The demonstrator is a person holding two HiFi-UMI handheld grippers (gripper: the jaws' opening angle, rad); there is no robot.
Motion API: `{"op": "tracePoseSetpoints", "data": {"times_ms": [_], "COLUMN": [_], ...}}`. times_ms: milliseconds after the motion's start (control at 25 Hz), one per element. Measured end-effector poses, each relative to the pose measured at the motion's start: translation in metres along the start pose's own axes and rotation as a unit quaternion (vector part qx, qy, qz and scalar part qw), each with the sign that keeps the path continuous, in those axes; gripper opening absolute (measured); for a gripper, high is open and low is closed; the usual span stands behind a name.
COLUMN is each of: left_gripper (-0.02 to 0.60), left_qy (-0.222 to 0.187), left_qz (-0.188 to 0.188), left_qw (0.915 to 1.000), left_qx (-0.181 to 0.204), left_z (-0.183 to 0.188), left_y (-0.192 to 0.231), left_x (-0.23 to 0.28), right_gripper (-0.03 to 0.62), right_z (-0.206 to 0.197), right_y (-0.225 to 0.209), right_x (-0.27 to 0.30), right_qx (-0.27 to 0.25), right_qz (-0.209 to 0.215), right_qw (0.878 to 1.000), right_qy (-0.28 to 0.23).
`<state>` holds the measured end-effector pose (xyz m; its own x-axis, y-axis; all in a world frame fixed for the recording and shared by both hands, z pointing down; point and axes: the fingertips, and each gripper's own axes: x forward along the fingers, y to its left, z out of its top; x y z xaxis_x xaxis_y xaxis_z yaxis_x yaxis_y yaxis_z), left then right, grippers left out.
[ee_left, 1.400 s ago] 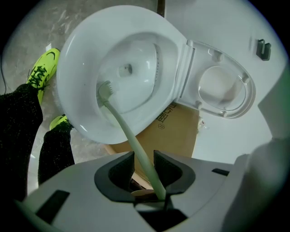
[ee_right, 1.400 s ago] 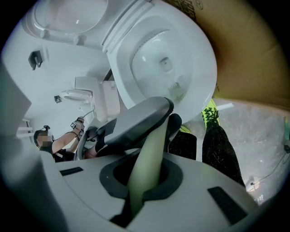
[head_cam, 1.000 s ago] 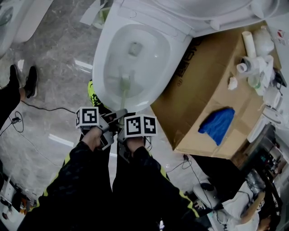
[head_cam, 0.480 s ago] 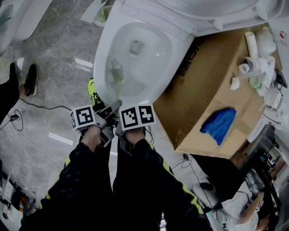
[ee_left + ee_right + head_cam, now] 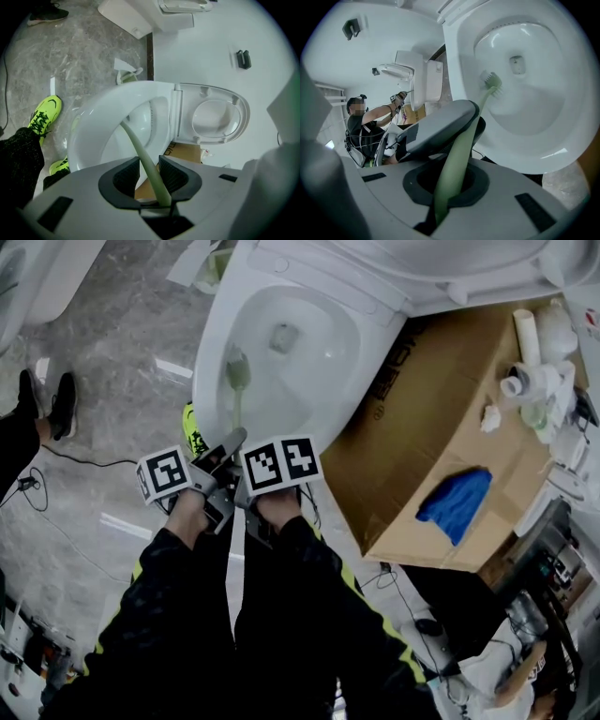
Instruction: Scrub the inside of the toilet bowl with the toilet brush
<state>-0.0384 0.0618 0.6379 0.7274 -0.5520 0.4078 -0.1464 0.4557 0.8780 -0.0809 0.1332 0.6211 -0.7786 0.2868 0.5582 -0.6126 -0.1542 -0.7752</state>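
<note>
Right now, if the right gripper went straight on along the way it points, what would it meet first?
Most likely the left gripper, shut on the same toilet brush handle just ahead of the right gripper; beyond it lies the toilet bowl wall.

You stood on a grey marble floor (image 5: 112, 352). The toilet (image 5: 214, 334) sat right on it, with a big cardboard box (image 5: 422, 427) just beside. A thin black cable (image 5: 94, 465) and someone's black shoes (image 5: 63, 407) were off to your left. A blue cloth (image 5: 455, 504) lay on the box.
</note>
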Motion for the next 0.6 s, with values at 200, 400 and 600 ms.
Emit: {"op": "tracePoseSetpoints", "data": {"times_ms": [200,400,600], "left_gripper": [0.129,0.130,0.130], "left_qy": [0.001,0.010,0.023], "left_qz": [-0.003,-0.014,-0.020], "left_qw": [0.9998,0.9990,0.9978], "left_qx": [0.017,0.040,0.059], "left_z": [0.023,0.046,0.059], "left_y": [-0.011,-0.021,-0.029], "left_x": [0.016,0.036,0.053], "right_gripper": [0.015,0.015,0.015], "right_z": [0.031,0.064,0.086], "right_y": [0.003,0.002,0.001], "right_x": [-0.004,-0.009,-0.014], "right_qx": [-0.009,-0.014,-0.014], "right_qz": [0.003,0.003,0.005], "right_qw": [1.000,0.999,0.998], "right_qy": [-0.021,-0.043,-0.062]}}
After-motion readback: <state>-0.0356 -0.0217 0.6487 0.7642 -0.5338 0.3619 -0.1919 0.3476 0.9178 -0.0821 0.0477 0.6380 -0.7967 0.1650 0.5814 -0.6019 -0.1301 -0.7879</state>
